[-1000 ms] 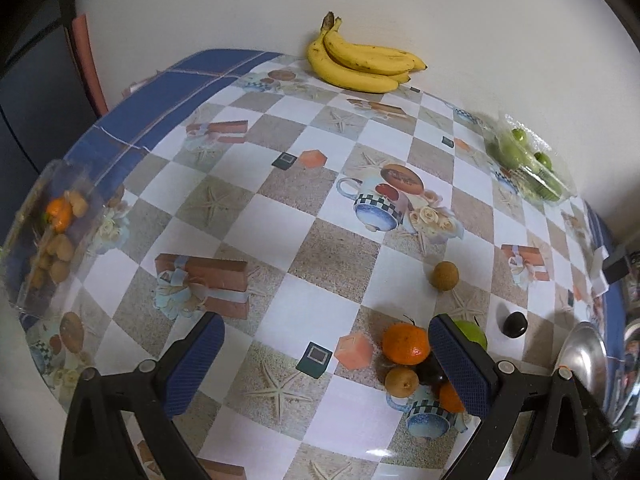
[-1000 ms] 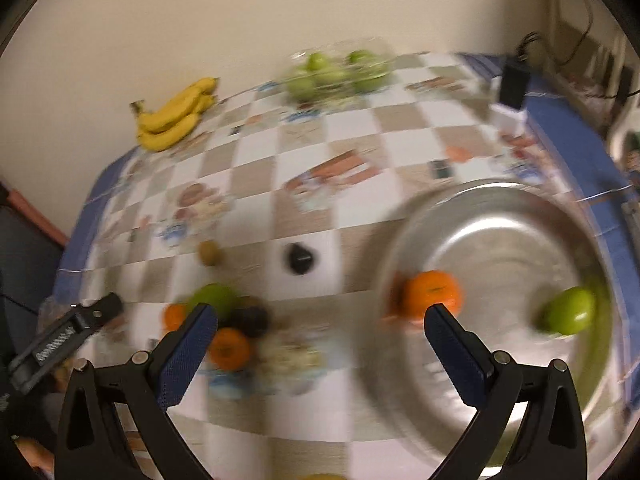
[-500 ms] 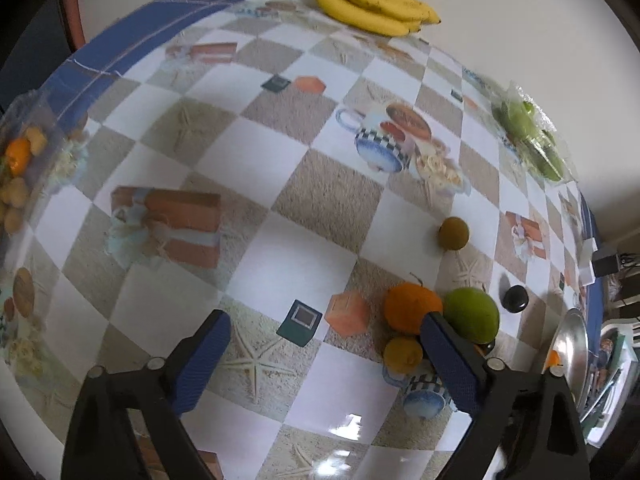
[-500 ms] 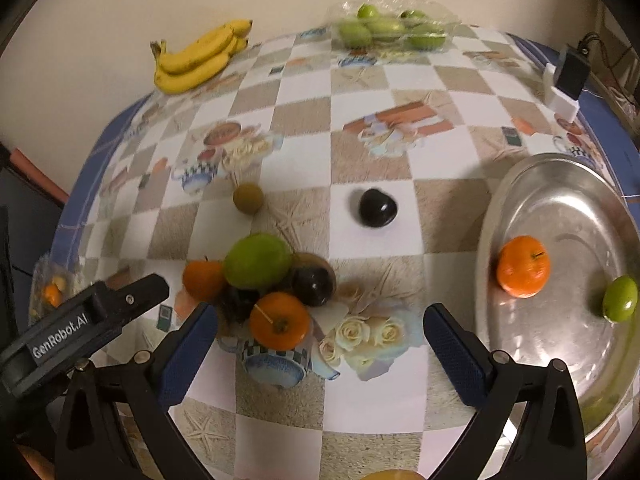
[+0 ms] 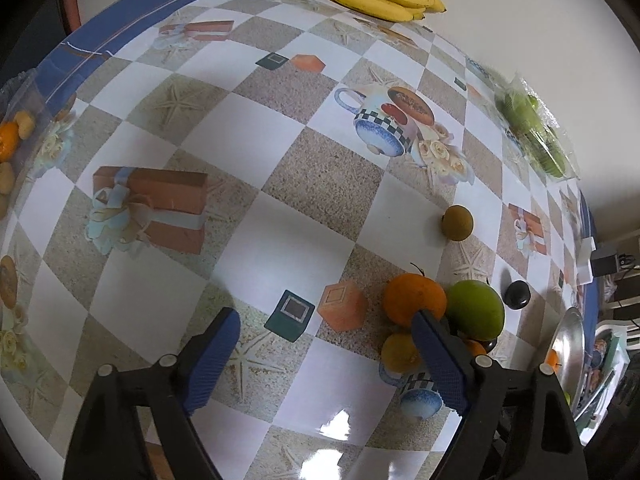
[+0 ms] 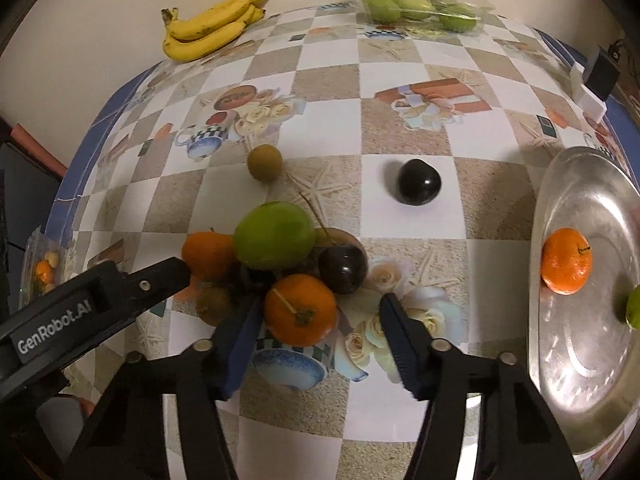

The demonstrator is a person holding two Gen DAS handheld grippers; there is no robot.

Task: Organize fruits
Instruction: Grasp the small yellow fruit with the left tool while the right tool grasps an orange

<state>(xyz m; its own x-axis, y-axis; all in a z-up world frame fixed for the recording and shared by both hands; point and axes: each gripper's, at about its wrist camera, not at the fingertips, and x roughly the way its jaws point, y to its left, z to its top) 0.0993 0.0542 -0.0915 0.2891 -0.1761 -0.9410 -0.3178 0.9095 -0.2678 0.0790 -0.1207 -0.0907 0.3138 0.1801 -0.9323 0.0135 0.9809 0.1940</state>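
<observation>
Right tongs (image 6: 316, 326) pointed steeply down at the fruit pile, blue-padded jaws closing, a round orange tangerine with a short stem (image 6: 300, 309) between them; left pad just beside its skin, right pad clearly apart, so no pinch yet. Behind that tangerine, a dark glossy plum (image 6: 343, 268), a large green mango (image 6: 274, 235) and a second orange tangerine (image 6: 208, 255), all bunched together and touching. Black arm of the other tool crossing in from the left, tip against the second tangerine.

Left tongs (image 5: 326, 350) spread wide and closing, nothing but checkered tabletop (image 5: 280, 216) between the pads; right pad just beside the pile, overlapping a small yellow-orange fruit (image 5: 398, 354) and the tangerine above it.

Farther out on the patterned cloth: a small brown round fruit (image 6: 264, 162) alone, a black glossy fruit (image 6: 419, 182) alone, well apart from each other. At the right edge, a round silver metal tray (image 6: 580, 360) carrying one orange tangerine (image 6: 566, 261) and a green fruit (image 6: 633, 307) cut off by the frame. Against the far wall, a bunch of yellow bananas (image 6: 212, 26) and a clear plastic pack of green fruits (image 6: 420, 4).
</observation>
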